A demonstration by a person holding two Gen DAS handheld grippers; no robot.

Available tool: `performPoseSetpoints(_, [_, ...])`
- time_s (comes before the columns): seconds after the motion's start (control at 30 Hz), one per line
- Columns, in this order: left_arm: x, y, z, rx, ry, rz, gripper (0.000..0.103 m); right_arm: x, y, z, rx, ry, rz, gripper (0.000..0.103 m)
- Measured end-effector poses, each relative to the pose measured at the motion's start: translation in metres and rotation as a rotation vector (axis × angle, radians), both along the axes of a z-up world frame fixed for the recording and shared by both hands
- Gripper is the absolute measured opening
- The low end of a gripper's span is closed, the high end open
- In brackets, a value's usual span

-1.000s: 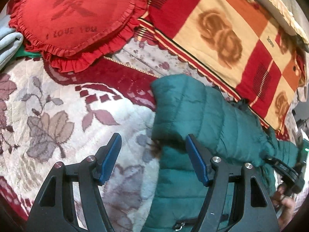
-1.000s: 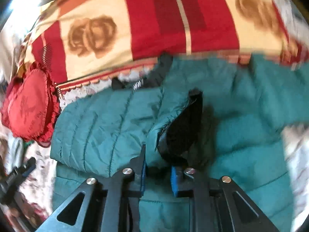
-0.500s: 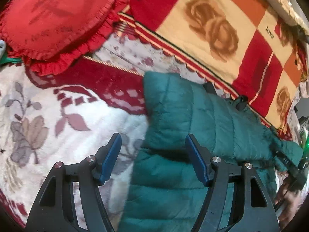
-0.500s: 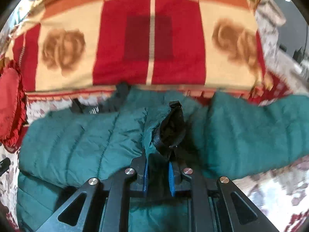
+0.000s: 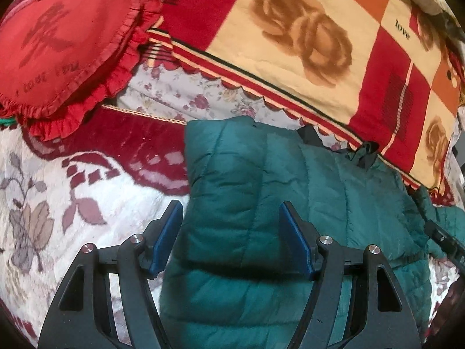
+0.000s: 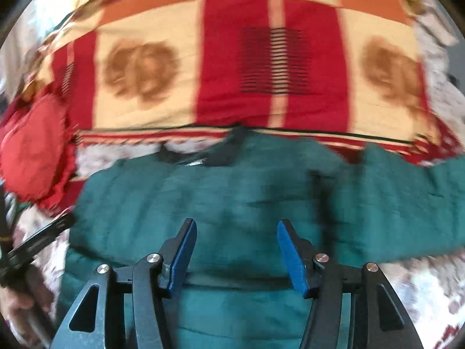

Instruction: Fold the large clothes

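Note:
A dark green quilted puffer jacket [image 5: 290,203] lies on the bed, its left sleeve folded across the body. It also shows in the right wrist view [image 6: 232,197], blurred, with the other sleeve [image 6: 407,197] stretched out to the right. My left gripper [image 5: 231,232] is open and empty, hovering over the jacket's left folded edge. My right gripper [image 6: 234,250] is open and empty over the jacket's middle. The black collar [image 6: 229,148] lies at the jacket's far edge.
A red heart-shaped ruffled cushion [image 5: 66,43] lies at the far left. A red, cream and orange rose-patterned blanket [image 5: 305,43] covers the far side of the bed. A floral white and maroon bedspread [image 5: 72,197] lies under the jacket. The right gripper shows at the left view's right edge [image 5: 444,238].
My right gripper has let go of the sleeve cuff it was pinching and now stands open; the sleeve lies flat on the jacket. My left gripper has shifted right, over the jacket's edge.

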State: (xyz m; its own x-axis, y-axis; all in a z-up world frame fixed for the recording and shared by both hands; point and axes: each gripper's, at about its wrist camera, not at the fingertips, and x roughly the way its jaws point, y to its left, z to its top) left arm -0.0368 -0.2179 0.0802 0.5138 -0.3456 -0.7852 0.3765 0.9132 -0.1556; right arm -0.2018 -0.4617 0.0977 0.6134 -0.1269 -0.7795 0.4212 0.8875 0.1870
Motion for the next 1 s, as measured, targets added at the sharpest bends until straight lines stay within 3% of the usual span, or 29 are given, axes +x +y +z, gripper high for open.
performPoseSetpoints(0.23, [0.014, -0.016, -0.021, 0.083, -0.015, -0.001, 0.069, 0.079, 0.049, -0.016, -0.09, 0.035, 0.159, 0.055])
performPoseSetpoints(0.33, [0.019, -0.016, -0.029, 0.086, -0.001, -0.005, 0.07, 0.095, 0.052, -0.032, -0.147, 0.081, 0.153, 0.055])
performPoseSetpoints(0.43, [0.024, -0.016, -0.039, 0.07, 0.028, -0.002, 0.074, 0.097, 0.043, -0.05, -0.12, 0.114, 0.133, 0.057])
performPoseSetpoints(0.5, [0.026, -0.015, -0.044, 0.063, 0.042, 0.004, 0.077, 0.097, 0.036, -0.059, -0.108, 0.118, 0.106, 0.067])
performPoseSetpoints(0.6, [0.028, -0.017, -0.049, 0.063, 0.05, 0.009, 0.08, 0.097, 0.032, -0.061, -0.1, 0.121, 0.092, 0.069])
performPoseSetpoints(0.8, [0.027, -0.017, -0.05, 0.061, 0.036, 0.015, 0.08, 0.075, 0.028, -0.037, -0.061, 0.063, 0.091, 0.069])
performPoseSetpoints(0.93, [0.026, -0.016, -0.051, 0.06, 0.034, 0.019, 0.081, 0.038, 0.012, -0.021, -0.132, 0.046, -0.007, 0.069])
performPoseSetpoints(1.0, [0.026, -0.016, -0.051, 0.061, 0.028, 0.021, 0.081, 0.029, -0.003, -0.029, -0.096, 0.076, -0.054, 0.059])
